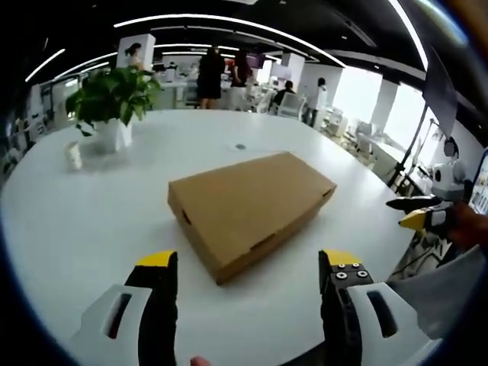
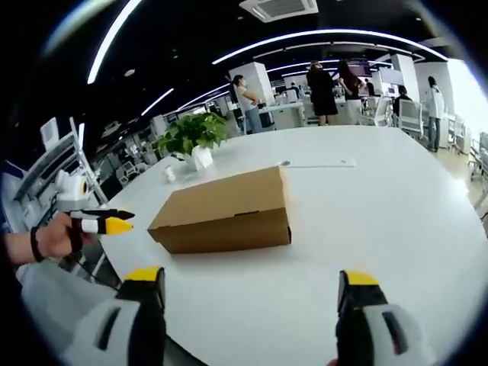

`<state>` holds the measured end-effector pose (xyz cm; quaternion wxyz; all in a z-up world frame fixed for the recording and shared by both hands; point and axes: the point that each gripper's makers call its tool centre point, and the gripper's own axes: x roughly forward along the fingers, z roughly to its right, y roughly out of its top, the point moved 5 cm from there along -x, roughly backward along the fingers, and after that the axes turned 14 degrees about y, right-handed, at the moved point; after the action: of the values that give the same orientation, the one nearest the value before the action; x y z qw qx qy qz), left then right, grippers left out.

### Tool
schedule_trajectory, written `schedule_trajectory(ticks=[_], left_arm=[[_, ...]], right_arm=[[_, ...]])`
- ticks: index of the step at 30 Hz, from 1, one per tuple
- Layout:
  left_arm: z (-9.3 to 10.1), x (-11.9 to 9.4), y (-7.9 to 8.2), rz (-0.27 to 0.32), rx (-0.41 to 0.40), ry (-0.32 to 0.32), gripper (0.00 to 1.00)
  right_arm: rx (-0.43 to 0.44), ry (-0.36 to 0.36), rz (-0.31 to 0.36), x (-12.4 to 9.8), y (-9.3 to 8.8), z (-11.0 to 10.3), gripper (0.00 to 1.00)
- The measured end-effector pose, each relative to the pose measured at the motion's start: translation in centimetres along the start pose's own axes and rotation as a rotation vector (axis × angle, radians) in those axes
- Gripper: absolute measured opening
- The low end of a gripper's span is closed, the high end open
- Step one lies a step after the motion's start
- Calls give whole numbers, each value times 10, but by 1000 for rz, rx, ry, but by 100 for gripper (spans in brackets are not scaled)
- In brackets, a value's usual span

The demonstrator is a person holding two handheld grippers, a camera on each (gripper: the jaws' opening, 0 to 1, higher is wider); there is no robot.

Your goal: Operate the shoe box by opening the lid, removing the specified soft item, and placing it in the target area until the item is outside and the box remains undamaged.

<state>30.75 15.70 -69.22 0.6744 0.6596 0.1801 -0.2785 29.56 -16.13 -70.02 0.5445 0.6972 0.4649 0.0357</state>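
A closed brown cardboard shoe box [image 1: 252, 206] lies flat on the round white table [image 1: 99, 213], lid down. My left gripper [image 1: 248, 263] hovers open just short of the box's near corner, nothing between its yellow-tipped fingers. In the right gripper view the same box [image 2: 225, 210] sits ahead and slightly left, and my right gripper [image 2: 252, 282] is open and held back from it. The left gripper [image 2: 103, 221], held by a hand, enters that view from the left; the right gripper [image 1: 423, 216] shows at the right edge of the left gripper view. What is inside the box is hidden.
A potted green plant [image 1: 110, 103] in a white pot and a small white cup [image 1: 73, 155] stand at the table's far side. A flat white strip [image 2: 316, 163] lies behind the box. Several people [image 1: 210, 75] stand among desks in the office beyond.
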Motion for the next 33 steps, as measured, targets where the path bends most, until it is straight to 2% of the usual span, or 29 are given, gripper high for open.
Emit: schedule_trajectory(ticks=[5,13,21,33], left_arm=[[-4,7,-3,-15,-6,-1,78],[-8,13,-7,-42,-8,-3,77],[-11,14,-5,-45,-14,2,77],[-15,27,-4,-61,-19,-6,77]], right_arm=[[1,12,-12,10,4,10,93],[-13,45,-20,31,13,11,93],[-15,69,-44,44,13,15,93],[-15,87,-70,66,17,26,92]])
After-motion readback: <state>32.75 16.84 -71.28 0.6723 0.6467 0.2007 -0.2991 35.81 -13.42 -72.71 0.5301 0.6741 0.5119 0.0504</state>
